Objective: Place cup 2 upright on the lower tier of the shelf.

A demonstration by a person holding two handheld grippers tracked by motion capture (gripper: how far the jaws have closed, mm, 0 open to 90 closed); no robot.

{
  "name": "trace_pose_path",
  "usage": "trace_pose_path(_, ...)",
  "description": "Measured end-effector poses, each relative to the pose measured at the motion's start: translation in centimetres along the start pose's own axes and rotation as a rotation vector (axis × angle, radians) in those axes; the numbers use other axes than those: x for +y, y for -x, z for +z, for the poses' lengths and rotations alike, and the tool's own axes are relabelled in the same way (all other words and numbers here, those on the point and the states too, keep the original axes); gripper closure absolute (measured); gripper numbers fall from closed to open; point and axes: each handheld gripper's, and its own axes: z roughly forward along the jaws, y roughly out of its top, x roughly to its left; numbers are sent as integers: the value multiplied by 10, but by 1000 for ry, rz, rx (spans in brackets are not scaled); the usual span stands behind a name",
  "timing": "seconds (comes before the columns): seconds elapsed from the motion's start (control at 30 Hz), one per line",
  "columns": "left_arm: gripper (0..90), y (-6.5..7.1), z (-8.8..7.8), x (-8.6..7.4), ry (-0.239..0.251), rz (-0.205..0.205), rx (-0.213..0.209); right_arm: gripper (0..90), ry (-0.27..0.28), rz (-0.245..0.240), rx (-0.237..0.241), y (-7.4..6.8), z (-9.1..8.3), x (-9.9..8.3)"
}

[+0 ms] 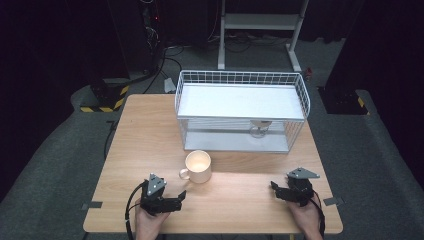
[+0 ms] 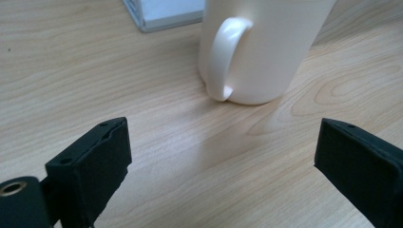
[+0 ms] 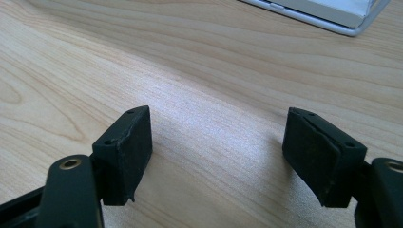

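Near the front edge of the table the left gripper rests with its jaws spread wide and nothing between them; the right gripper – toward the front right corner – is also spread and empty. Just beyond the left gripper stands the cream mug, upright, handle turned to it. I judge the step is grasping the mug: approach low and straight, and centre the handle before pressing. At the far edge stands the white wire rack.
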Motion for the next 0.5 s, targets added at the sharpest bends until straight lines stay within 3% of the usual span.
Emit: trace_pose_path(0.5,30,11,16,16,-1,32,-39,254,1,-4,0,0,0,0)
